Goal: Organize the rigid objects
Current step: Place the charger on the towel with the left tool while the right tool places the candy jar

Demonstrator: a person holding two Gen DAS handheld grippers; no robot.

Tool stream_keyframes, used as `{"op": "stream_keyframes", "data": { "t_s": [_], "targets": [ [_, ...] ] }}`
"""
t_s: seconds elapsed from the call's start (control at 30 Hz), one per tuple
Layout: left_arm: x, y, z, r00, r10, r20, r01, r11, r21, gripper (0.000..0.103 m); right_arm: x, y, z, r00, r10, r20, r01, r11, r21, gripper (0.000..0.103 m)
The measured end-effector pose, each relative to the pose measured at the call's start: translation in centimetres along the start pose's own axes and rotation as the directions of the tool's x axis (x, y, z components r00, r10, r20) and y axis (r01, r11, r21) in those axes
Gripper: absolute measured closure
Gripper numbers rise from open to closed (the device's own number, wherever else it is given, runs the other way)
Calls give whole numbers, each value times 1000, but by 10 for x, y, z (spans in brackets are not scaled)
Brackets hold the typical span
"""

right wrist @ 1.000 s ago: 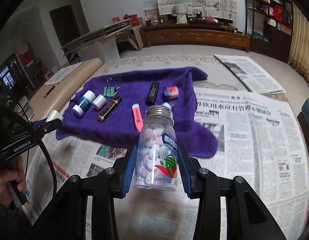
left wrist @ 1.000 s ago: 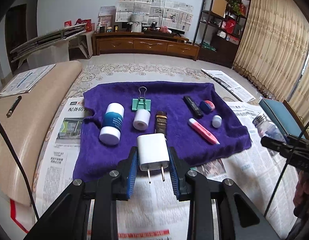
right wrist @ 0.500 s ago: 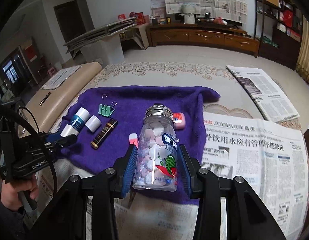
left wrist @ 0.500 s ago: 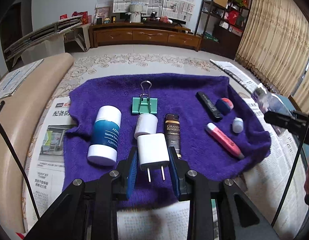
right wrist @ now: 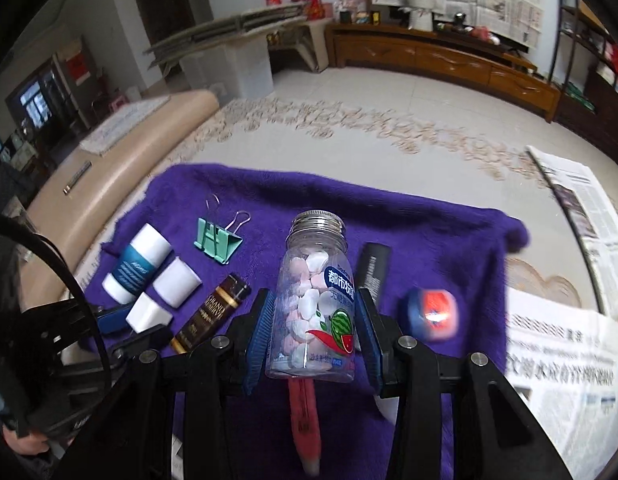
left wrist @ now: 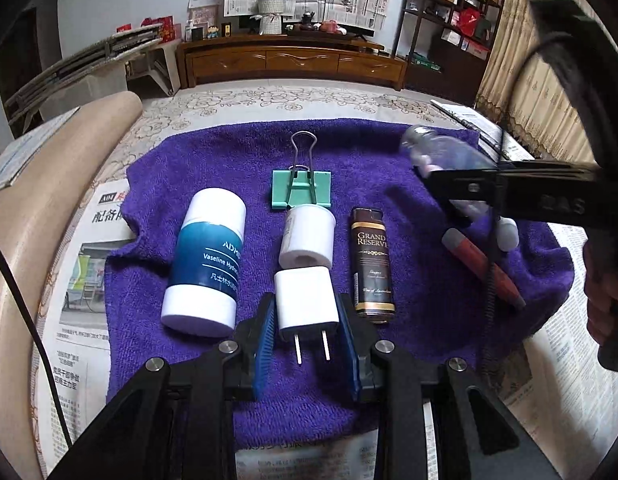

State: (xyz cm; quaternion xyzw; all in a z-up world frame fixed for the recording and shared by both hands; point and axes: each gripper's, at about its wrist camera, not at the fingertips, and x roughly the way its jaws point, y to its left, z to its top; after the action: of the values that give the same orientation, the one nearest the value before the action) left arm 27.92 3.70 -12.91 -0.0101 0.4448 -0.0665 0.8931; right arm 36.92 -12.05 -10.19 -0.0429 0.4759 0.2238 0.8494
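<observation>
Both claws now over towel (left wrist: 429,340), clamping charger (left wrist: 305,300) and jar (right wrist: 315,292).

From my left camera, the candy jar (left wrist: 441,156) was a blur, its lower half hidden behind the right gripper (left wrist: 461,200). That gripper also covered part of the red pen (left wrist: 485,268). In my right camera the jar (right wrist: 317,292) hid the pen's (right wrist: 307,412) upper end, and the small blue-and-red thing (right wrist: 433,316) was too smeared to identify.
</observation>
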Motion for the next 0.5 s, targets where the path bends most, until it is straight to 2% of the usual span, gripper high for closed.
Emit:
{"op": "stream_keyframes", "data": {
  "t_s": [0.37, 0.5],
  "targets": [
    [-1, 0, 0, 1000, -11, 3, 11, 1000, 5, 74, 38, 6, 6, 996, -2, -89, -2, 999, -43, 62],
    [1, -1, 3, 1000, -10, -14, 10, 1000, 15, 74, 41, 9, 9, 996, -12, -92, 6, 998, -69, 62]
  ]
}}
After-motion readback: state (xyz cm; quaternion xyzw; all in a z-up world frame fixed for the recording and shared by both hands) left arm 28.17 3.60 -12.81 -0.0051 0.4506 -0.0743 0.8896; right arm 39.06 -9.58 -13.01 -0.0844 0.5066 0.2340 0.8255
